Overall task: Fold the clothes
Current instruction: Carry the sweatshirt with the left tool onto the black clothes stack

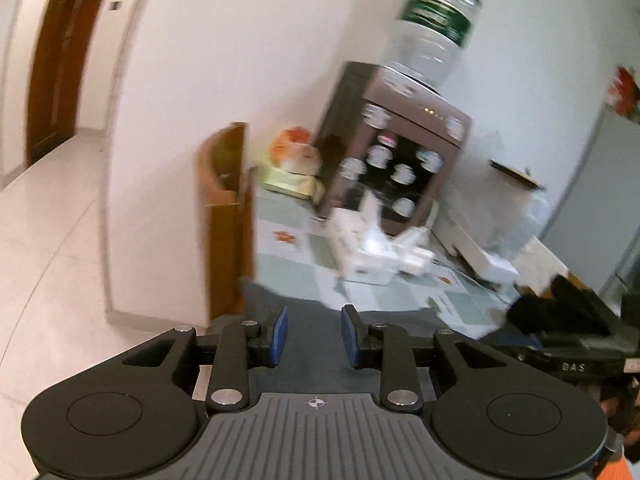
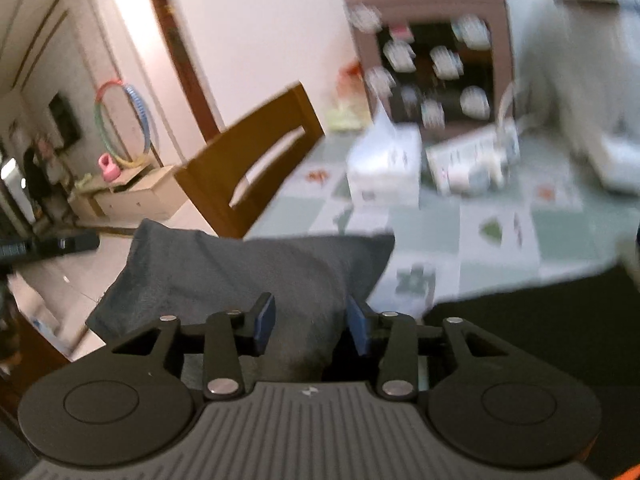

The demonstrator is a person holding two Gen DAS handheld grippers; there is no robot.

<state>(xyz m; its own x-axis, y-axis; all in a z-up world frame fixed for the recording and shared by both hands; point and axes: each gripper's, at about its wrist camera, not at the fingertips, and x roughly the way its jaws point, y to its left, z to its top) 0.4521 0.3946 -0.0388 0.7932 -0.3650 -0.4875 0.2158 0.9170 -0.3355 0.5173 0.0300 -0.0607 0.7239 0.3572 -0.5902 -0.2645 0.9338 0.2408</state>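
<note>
Grey cloth at the table's near-left edge

The dark grey cotton garment [image 2: 248,276] lies under both spread, empty grippers, left [image 1: 313,334] and right [image 2: 310,320]; long axis unclear, right seems nearer.

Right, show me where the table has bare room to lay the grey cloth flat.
The bare patch of the tablecloth lies between the grey cloth and the white boxes. It is crowded further back: the boxes, then the water dispenser by the wall. The chair borders the table's left edge.
</note>
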